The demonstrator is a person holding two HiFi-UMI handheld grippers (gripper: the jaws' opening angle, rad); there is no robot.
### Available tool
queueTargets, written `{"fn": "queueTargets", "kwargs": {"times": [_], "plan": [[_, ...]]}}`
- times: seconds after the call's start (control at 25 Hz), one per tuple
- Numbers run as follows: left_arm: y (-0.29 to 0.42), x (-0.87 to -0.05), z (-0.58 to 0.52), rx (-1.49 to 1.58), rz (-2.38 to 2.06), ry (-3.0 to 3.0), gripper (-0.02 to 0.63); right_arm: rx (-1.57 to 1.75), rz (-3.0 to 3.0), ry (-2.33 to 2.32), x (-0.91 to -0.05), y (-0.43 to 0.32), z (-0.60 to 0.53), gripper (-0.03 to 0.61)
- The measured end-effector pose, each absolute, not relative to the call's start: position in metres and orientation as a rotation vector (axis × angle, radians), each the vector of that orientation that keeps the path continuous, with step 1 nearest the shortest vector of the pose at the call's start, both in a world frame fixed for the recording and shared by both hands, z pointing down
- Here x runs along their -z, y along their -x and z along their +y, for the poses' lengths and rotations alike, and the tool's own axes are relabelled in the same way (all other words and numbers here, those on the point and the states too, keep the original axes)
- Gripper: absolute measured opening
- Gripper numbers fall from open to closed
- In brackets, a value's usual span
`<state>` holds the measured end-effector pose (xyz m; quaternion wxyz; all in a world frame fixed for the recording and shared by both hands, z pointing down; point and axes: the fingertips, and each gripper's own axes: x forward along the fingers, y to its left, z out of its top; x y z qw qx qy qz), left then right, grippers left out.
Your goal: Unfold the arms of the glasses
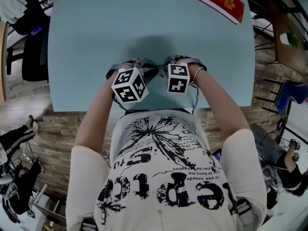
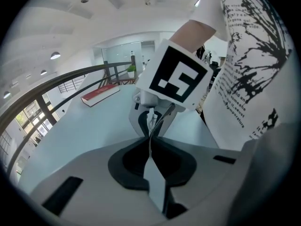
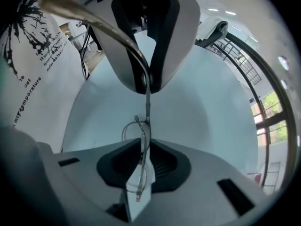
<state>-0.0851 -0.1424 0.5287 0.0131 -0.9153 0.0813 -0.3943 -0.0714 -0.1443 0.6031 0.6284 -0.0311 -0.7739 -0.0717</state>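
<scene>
Thin wire-rimmed glasses (image 1: 154, 71) hang between my two grippers over the near edge of the light blue table (image 1: 144, 23). My left gripper (image 2: 150, 142) is shut on one thin arm (image 2: 158, 125) of the glasses. In the right gripper view that arm (image 3: 94, 22) runs through the left gripper's jaws and out to the upper left. My right gripper (image 3: 143, 142) points steeply down. The glasses' round rims (image 3: 135, 128) stand edge-on between its pads, which keep a narrow gap. In the head view the marker cubes cover both sets of jaws.
A red book (image 1: 221, 1) lies at the table's far right corner and also shows as the red book (image 2: 100, 94) in the left gripper view. The person's torso is right behind the grippers. Chairs and railings surround the table.
</scene>
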Motion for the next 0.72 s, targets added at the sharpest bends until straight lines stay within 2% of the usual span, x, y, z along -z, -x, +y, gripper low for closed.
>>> {"fn": "queueTargets", "kwargs": {"times": [0.2, 0.72], "plan": [[0.085, -0.529, -0.14, 1.248, 0.231, 2.858, 0.031, 0.204, -1.734, 0.113, -0.608, 0.073, -0.141, 0.033], [0.091, -0.531, -0.138, 1.282, 0.185, 2.848, 0.031, 0.27, -1.879, 0.046, -0.571, 0.068, -0.141, 0.03]]}}
